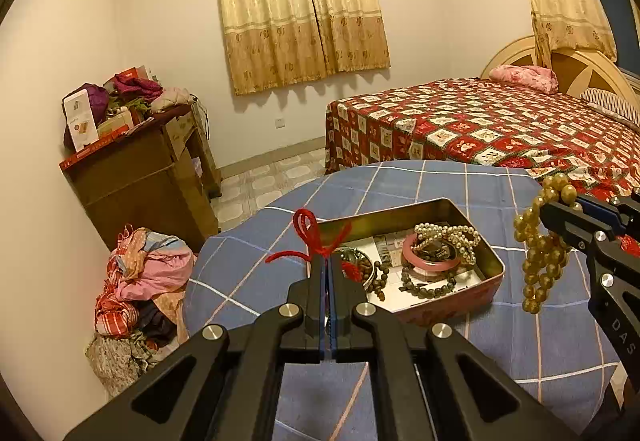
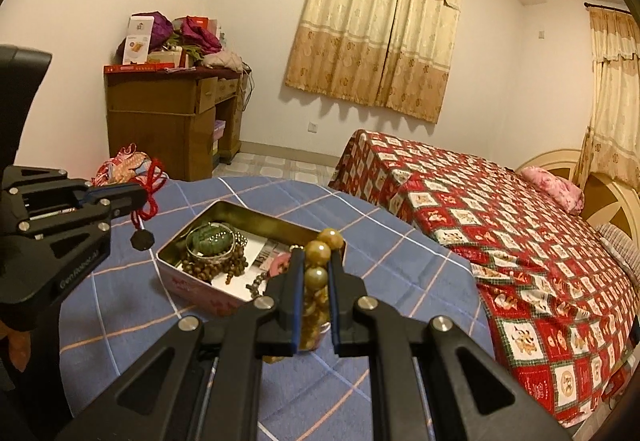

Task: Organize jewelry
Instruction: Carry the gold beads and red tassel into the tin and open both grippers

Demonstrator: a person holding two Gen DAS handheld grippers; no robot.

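Red cord (image 1: 316, 237) pinched in the left gripper (image 1: 326, 261), gold beads (image 2: 318, 273) clamped in the right gripper (image 2: 316, 261), both lifted above the tin (image 1: 460, 213) on the worktop (image 1: 520, 341); sorting likely follows.

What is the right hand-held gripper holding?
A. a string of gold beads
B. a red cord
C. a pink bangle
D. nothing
A: the right hand-held gripper is shut on the gold beads, which hang from it above the blue cloth.
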